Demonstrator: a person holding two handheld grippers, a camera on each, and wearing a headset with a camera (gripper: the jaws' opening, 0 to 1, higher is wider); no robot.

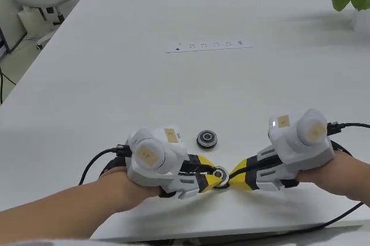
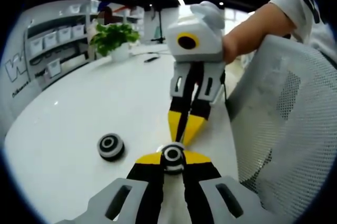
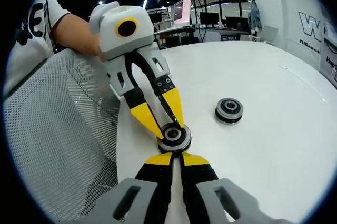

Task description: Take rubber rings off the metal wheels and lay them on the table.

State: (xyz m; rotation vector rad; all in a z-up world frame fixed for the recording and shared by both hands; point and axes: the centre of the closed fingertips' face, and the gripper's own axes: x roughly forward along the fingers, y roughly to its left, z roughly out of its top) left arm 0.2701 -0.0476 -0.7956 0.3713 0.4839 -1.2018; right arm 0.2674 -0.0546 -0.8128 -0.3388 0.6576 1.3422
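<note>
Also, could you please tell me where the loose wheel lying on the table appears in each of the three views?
Head view: the loose wheel lies lower centre, just beyond the held wheel.
Left gripper view: lower left, left of the held wheel.
Right gripper view: right of centre, up-right of the held wheel.
Shared landmark: the held wheel in the left claw.

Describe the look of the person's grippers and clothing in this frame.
Both the left hand-held gripper and right hand-held gripper have a rounded white housing with a yellow square marking, grey frame and black jaws tipped yellow. A black cable runs from each. The person wears a white short-sleeved T-shirt with black print.
</note>
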